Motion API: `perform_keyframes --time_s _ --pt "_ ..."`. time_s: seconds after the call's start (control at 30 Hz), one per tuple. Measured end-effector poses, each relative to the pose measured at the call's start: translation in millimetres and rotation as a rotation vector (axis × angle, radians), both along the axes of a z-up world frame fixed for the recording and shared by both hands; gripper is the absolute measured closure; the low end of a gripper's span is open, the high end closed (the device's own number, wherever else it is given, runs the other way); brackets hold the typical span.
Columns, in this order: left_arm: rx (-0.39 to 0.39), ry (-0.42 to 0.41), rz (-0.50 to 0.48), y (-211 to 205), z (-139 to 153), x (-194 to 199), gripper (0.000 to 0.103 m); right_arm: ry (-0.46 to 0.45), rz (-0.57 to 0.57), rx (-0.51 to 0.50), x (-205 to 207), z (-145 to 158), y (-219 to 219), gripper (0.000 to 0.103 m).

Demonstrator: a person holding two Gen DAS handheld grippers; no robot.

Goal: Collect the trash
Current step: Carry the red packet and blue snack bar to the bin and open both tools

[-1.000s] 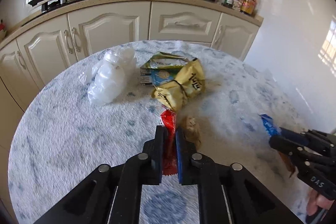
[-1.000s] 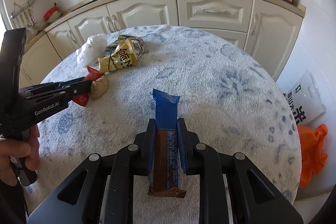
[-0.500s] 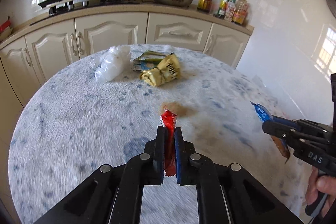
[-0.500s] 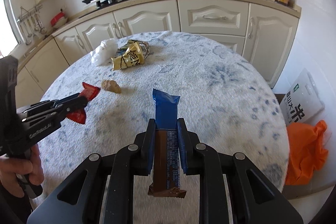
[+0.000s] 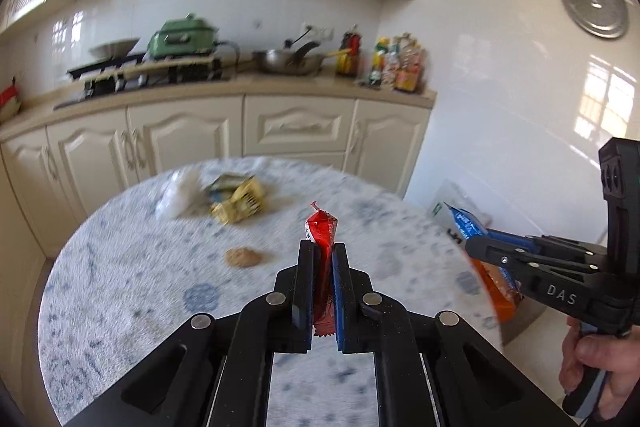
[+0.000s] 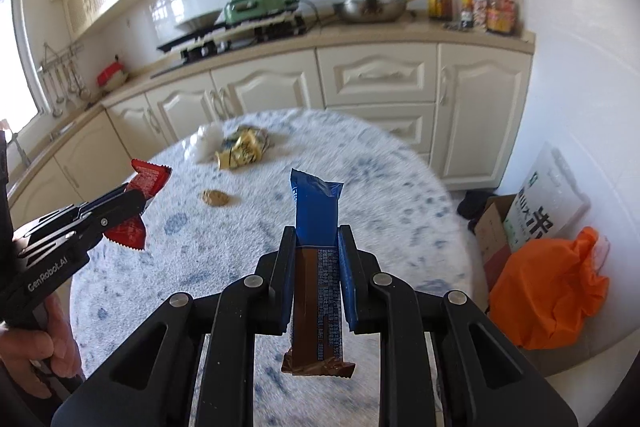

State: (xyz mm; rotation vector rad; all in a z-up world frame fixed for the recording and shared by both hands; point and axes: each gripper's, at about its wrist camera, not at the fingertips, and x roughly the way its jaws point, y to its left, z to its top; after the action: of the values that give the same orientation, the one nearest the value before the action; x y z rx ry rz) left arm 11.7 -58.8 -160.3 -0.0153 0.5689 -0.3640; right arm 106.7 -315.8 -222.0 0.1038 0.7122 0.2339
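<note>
Both grippers now hang above the round table, which a second ago was much nearer under them, so both pieces of trash have left the blue-and-white cloth. The left gripper has its jaws clamped on a red wrapper, which stands up between the fingers with its top end free. The right gripper is clamped in the same way on a blue and brown snack bar wrapper, whose brown end hangs down behind the fingers. In both views the kitchen counter and the upper cabinets fill more of the picture than before, which fits a lift and a tilt upward. On the table there remain a yellow crumpled snack bag, a white plastic bag beside it, and a small brown lump nearer to the grippers. To the right of the table, on the floor, stand an orange bag and a cardboard box. The pick-up step seems finished; the next step is probably to carry both wrappers to the orange bag, though its opening cannot be seen.
</note>
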Motion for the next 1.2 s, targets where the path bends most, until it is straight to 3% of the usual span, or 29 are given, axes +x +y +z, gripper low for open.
perform_keyframes --time_s 0.6,0.8,0.93,1.2 --pt "-0.081 -0.074 -0.238 -99 58 -37 0.099 -0.1 -0.212 -0.023 -50 45 -102 0.084" --pt "-0.098 -0.037 -0.331 -155 49 -27 0.099 -0.092 -0.311 -0.036 -64 45 -146 0.084" --pt "-0.098 0.037 -0.406 -197 29 -17 0.099 -0.069 -0.369 -0.039 -71 36 -175 0.084" --pt "-0.068 0.168 -0.502 -274 -11 14 0.099 0.021 -0.479 0.006 -75 -8 -243 0.084"
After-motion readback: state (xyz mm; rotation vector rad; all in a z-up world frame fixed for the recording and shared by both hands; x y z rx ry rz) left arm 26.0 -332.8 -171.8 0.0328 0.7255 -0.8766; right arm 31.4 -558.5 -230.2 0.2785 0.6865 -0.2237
